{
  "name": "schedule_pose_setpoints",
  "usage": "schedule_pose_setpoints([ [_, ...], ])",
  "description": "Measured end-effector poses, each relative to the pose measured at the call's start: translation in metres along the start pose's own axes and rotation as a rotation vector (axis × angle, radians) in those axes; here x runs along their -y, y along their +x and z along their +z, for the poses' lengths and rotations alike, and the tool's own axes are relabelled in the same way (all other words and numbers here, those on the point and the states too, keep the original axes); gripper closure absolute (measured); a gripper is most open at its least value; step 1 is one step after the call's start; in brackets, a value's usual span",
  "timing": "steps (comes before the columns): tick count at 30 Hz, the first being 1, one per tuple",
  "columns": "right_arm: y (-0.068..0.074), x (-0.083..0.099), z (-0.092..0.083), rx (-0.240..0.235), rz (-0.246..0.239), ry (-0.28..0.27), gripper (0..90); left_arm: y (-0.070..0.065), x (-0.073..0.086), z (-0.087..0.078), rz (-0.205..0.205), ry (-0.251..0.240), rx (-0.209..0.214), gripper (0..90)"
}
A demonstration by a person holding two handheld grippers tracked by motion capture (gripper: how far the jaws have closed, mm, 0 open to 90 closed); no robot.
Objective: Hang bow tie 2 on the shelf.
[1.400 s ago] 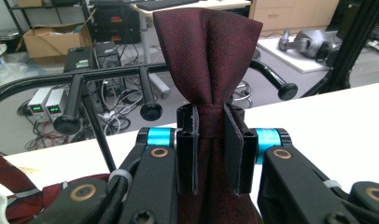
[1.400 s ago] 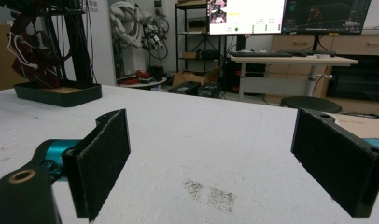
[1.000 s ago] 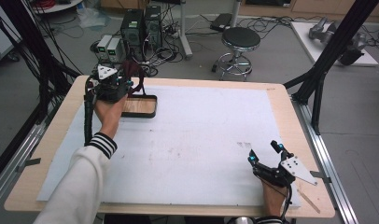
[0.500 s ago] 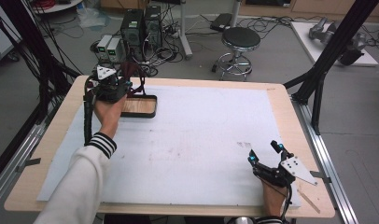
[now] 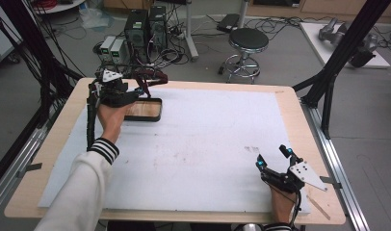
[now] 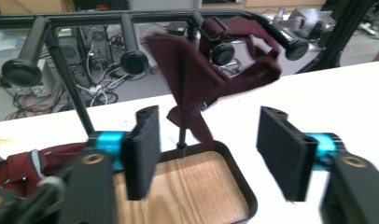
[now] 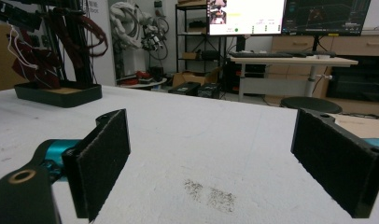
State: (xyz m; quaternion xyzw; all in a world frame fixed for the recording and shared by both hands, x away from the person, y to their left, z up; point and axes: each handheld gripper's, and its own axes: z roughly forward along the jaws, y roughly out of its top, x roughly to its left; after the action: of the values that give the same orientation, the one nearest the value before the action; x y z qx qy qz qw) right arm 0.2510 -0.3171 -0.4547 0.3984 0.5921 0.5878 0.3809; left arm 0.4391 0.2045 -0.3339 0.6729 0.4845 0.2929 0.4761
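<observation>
At rack (image 6: 131, 21), left hand-held gripper (image 6: 211, 149) level, jaws just opened.

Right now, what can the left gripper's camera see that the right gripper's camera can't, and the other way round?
Left gripper view alone: the left gripper with jaws apart and nothing between the pads, and the rack's black knob-tipped pegs close up. The jaws have just been opening.

Right gripper view alone: the right gripper open over a grey smudge on the white table cover, plus lit monitors and a desk.

Both: the dark red cloth hanging on the rack, and its wood-bottomed black tray.
</observation>
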Motion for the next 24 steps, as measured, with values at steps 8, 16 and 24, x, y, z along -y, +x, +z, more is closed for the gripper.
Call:
schedule_pose_setpoints([
  [8, 0.000, 0.000, 0.000, -0.002, 0.003, 0.000, 11.0, 0.000, 0.004, -0.009, 0.057, -0.038, 0.065, 24.2],
  [16, 0.000, 0.000, 0.000, -0.002, 0.000, -0.001, 10.9, 0.001, 0.019, -0.030, 0.129, -0.096, 0.179, 16.0],
  [24, 0.000, 0.000, 0.000, -0.001, 0.000, -0.002, 10.9, 0.003, 0.049, -0.066, 0.161, -0.171, 0.287, 12.9],
])
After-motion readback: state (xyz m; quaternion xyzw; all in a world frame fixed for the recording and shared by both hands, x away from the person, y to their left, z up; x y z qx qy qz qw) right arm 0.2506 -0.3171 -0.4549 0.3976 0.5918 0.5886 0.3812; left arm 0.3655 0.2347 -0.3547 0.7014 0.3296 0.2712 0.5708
